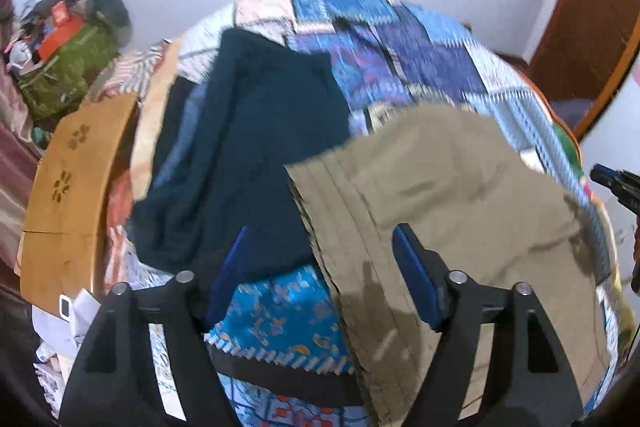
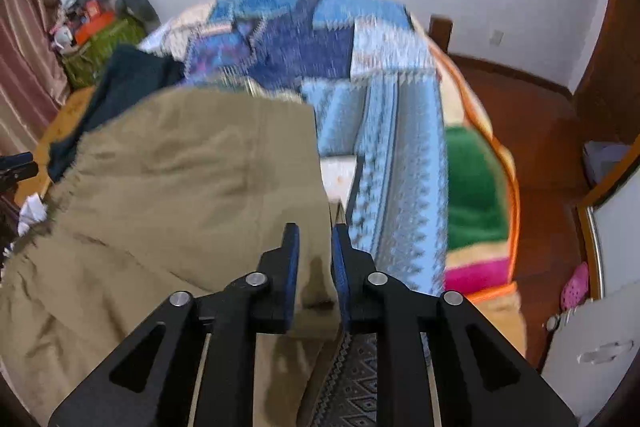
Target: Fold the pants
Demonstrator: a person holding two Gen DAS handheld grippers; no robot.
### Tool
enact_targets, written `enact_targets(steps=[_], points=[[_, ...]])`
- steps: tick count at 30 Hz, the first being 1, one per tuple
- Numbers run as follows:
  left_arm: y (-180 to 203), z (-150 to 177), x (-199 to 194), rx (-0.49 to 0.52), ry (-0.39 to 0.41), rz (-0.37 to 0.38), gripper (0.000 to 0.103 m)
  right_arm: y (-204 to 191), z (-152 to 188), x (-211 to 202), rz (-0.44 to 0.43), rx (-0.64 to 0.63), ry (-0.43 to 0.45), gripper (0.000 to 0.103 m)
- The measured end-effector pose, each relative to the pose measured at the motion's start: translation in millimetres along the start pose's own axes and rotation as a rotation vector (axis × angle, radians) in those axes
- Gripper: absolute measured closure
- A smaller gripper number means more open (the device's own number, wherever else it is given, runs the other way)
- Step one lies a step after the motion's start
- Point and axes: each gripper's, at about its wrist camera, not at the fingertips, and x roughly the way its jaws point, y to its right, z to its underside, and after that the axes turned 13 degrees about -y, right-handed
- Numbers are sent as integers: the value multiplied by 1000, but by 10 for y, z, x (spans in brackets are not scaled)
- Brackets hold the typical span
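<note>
Khaki pants (image 1: 460,195) lie folded on the patterned blue bedspread (image 1: 420,59), and they also show in the right wrist view (image 2: 192,179). My left gripper (image 1: 320,255) is open, its blue pads hovering over the pants' left folded edge, holding nothing. My right gripper (image 2: 315,251) has its jaws a narrow gap apart over the pants' right edge; no cloth is clearly pinched between them. A dark navy garment (image 1: 248,147) lies to the left of the khaki pants.
A wooden board (image 1: 76,187) sits at the bed's left edge. A green bag with clutter (image 1: 68,67) stands at the far left by a curtain. A green and pink blanket (image 2: 472,195) hangs at the bed's right side above the red-brown floor (image 2: 532,131).
</note>
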Motion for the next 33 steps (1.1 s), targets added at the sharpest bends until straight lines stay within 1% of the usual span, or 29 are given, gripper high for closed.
enact_targets(steps=[1,3,6,10,13,17,21,23,27,29,30,32,33], points=[[-27,-43,-21,-4,10,-4,26,-17,-37,-51,-4,-3,19,82],[-61,-142,-23,-10,22,-21,26,-43,-135,-132,-11,-7,64,72],[-85,-300,59,-24,25,-28,26,-81,-307,-128,-13,-11,100,61],[-105,-450,266,-38,0,-39,25,-120,-556,43,-26,-12,102,60],[-120,-551,530,-53,-49,-24,25,-124,-709,259,-16,-16,80,58],[-132,-613,845,-66,-106,-14,25,-81,-897,617,-10,-13,20,58],[-159,-646,1075,-82,-152,4,25,-34,-1087,1003,-45,29,-43,58],[-177,-655,1147,-89,-163,18,25,-60,-1177,1176,-63,39,-79,58],[-199,-668,1254,-98,-183,70,25,-119,-1335,1538,-93,61,-148,58],[-183,-661,1290,-81,-186,76,26,-133,-1351,1668,-82,83,-162,58],[-179,-657,1296,-76,-185,79,28,-147,-1342,1744,-84,88,-169,57],[-171,-660,1307,-66,-188,107,37,-198,-1311,1782,-76,74,-149,58],[-165,-665,1309,-64,-188,120,43,-228,-1290,1785,-74,61,-141,61]])
